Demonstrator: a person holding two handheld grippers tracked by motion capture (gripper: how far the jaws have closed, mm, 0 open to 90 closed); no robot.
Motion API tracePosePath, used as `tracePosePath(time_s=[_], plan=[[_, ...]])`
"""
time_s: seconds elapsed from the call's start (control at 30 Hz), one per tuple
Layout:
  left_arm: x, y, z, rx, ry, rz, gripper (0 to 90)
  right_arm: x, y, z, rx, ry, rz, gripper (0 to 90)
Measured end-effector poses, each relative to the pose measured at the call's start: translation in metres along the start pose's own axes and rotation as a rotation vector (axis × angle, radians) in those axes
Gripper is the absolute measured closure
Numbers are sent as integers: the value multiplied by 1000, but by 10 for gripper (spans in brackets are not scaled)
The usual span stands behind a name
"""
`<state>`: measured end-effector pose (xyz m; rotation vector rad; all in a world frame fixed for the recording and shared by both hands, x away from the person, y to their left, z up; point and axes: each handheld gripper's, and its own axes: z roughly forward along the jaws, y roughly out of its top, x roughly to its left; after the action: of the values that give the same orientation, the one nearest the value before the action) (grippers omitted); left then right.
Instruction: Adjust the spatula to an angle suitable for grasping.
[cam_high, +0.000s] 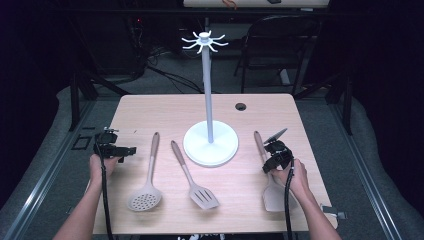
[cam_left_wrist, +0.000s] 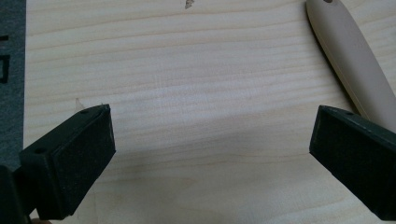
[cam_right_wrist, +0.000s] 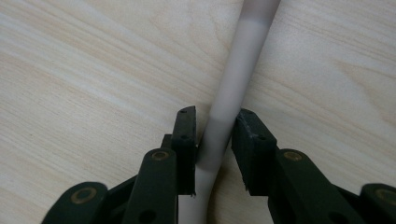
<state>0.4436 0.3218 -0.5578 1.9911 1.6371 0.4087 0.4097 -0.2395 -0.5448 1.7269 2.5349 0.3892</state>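
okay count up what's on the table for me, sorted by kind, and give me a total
Skimmer (round, perforated head): 1
Slotted turner: 1
Solid turner, its handle between the right gripper's jaws: 1
White hook stand: 1
Total: 4

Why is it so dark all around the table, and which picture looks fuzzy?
High view: light falls on the wooden table while the room around it stays nearly black, and the white stand glows bright. Right gripper view: the spatula handle between the right claw looks soft and blurry up close. Left gripper view: the left claw casts a grey shadow on the wood.
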Motion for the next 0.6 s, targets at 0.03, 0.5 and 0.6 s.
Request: tracePosePath(time_s=[0.03,0.5,0.6], plan=[[0,0,0,0,1,1,1,3,-1,2,-27,-4,5,711],[1,0,2,5,-9,7,1,-5,-3,-1,-23,37,17,739],[1,0,1,10,-11,8,1,-6,-4,-1,-28,42,18,749]])
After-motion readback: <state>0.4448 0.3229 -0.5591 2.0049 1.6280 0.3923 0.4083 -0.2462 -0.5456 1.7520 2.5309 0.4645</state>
